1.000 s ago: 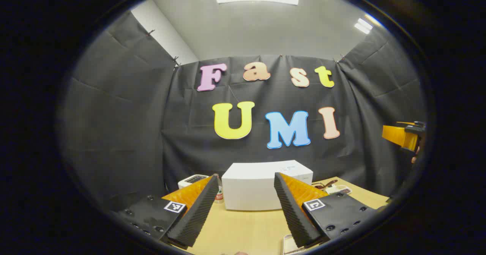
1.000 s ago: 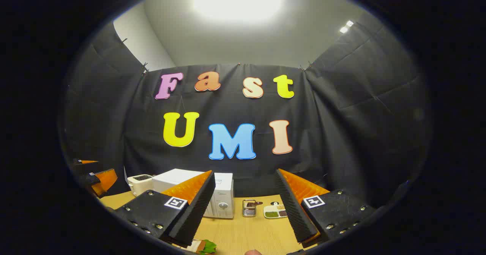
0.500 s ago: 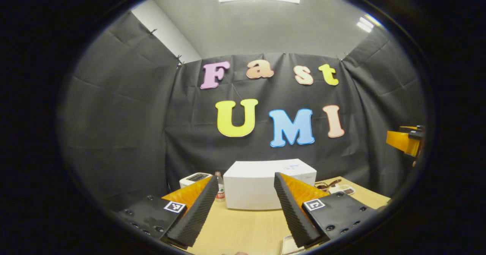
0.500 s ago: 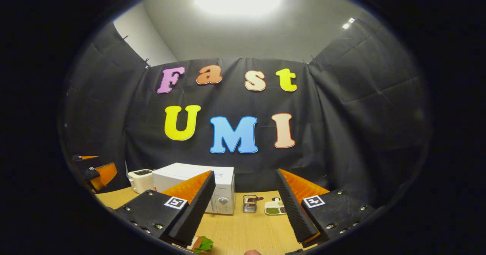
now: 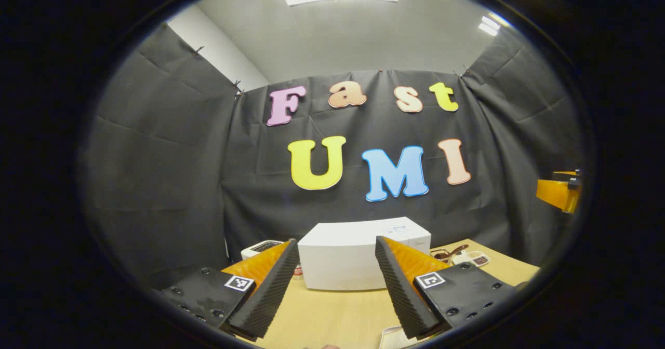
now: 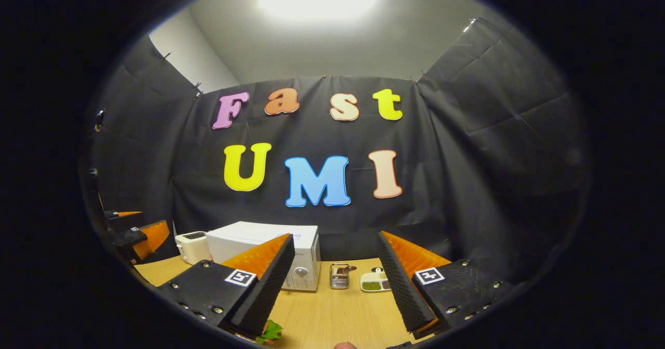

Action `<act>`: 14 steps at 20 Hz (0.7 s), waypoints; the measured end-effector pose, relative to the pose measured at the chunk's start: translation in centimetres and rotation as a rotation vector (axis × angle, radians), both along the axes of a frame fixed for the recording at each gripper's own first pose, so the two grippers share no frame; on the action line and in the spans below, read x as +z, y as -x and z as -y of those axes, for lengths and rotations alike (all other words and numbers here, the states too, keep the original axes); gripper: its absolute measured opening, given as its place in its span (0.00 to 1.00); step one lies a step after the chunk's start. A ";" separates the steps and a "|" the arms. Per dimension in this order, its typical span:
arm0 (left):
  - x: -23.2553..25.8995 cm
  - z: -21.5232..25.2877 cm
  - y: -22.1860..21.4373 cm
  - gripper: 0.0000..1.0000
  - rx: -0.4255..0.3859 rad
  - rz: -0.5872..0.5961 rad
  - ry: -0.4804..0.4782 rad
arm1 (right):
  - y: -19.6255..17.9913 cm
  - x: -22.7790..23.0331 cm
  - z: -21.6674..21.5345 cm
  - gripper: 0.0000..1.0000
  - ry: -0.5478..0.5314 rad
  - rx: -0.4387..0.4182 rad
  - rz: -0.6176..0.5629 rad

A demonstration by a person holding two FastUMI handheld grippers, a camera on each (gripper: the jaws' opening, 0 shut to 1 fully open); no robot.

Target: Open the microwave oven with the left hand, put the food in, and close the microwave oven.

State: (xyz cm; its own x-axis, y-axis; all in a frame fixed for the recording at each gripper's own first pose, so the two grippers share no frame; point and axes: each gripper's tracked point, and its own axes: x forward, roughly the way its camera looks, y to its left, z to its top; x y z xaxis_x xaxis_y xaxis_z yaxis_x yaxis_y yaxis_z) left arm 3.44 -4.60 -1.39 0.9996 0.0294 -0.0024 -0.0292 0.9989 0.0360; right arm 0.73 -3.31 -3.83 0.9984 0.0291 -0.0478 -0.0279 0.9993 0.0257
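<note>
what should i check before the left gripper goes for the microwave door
1. Left gripper open, nothing between its fingers: ok.
2. Microwave straight ahead of it: ok.
3. Door shut: cannot tell; the front is hidden in part behind the right gripper's finger.
4. Table bare between gripper and microwave: ok.
5. Right gripper open, holding nothing: ok.
6. Food at hand on the table below the right gripper: ok.

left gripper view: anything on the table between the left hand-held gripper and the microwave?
Nothing: in the left gripper view, only bare wooden table lies between the open left hand-held gripper and the closed white microwave.
</note>
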 end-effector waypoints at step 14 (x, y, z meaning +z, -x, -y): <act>-5.9 6.4 -15.1 0.97 -0.227 -0.027 -0.014 | -3.0 0.4 3.0 0.95 0.065 -0.278 0.008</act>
